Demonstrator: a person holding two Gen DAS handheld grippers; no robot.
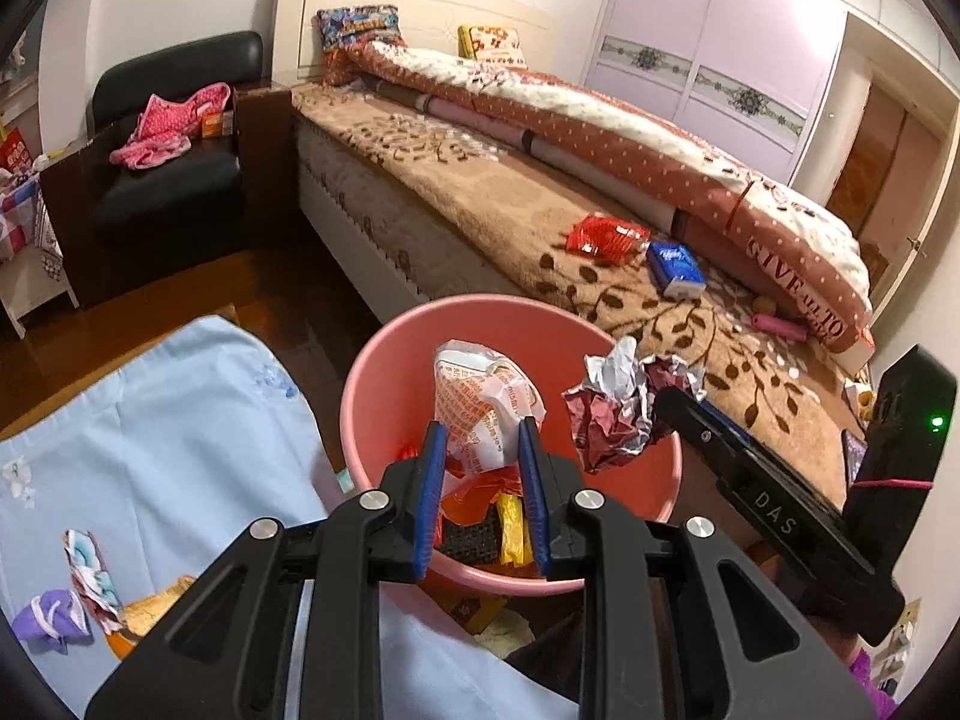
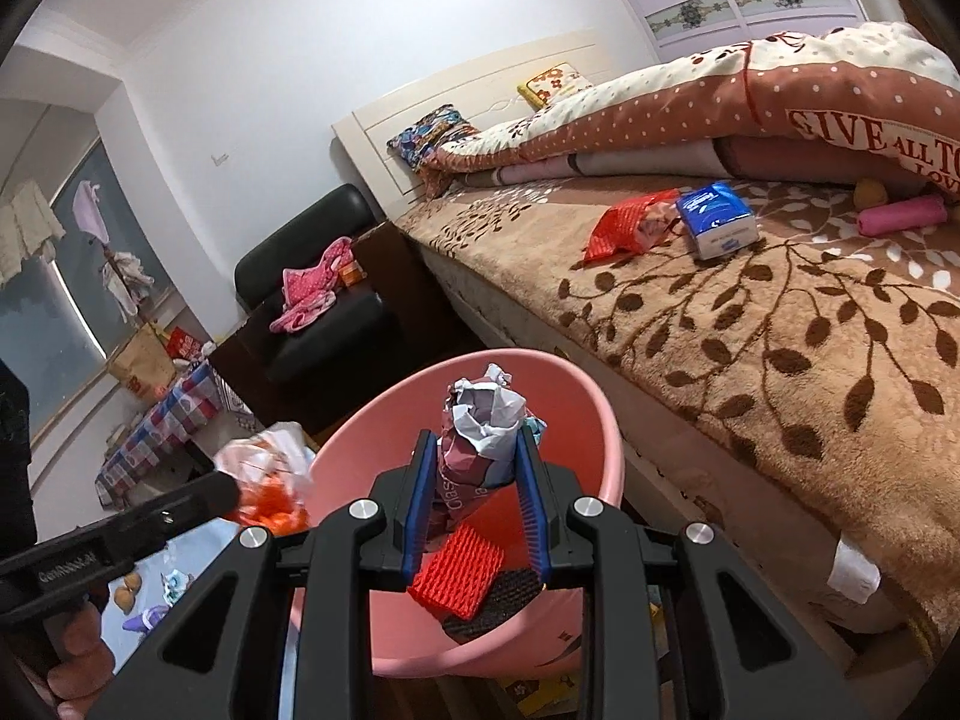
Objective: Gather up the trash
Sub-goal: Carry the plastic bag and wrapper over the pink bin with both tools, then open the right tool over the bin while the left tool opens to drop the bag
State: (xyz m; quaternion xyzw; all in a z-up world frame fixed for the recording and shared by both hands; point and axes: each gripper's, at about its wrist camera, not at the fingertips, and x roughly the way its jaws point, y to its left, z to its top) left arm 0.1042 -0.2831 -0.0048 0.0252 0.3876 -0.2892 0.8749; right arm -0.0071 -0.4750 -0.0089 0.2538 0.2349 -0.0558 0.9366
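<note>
**Both grippers hold wrappers over the pink bin**

At the lower left of the left wrist view, a light blue cloth (image 1: 150, 420) carries loose scraps: a purple wrapper (image 1: 48, 621) and a patterned wrapper (image 1: 90, 576) beside it. At the upper left stands a black armchair (image 1: 174, 180) with pink clothes (image 1: 168, 123) on its seat.

In the centre, the left gripper (image 1: 483, 426) has its blue fingers (image 1: 429, 498) narrowed on a crumpled white and orange wrapper (image 1: 480, 402), held above the open pink bin (image 1: 384, 372). Inside the bin lie red and yellow bits, though their exact kind is hard to tell.

In the right wrist view the right gripper (image 2: 474, 438) clamps a crumpled maroon and silver wrapper (image 2: 480, 420) between its fingers (image 2: 417, 498), also over the bin (image 2: 576, 408), where a red foam net (image 2: 459, 570) rests on a dark one.

To the right, the bed (image 2: 780, 330) with its brown leaf blanket holds a red packet (image 2: 624, 225), touching a blue tissue pack (image 2: 717, 219), and a pink roll (image 2: 900, 216) near the folded quilt (image 2: 720, 102).
</note>
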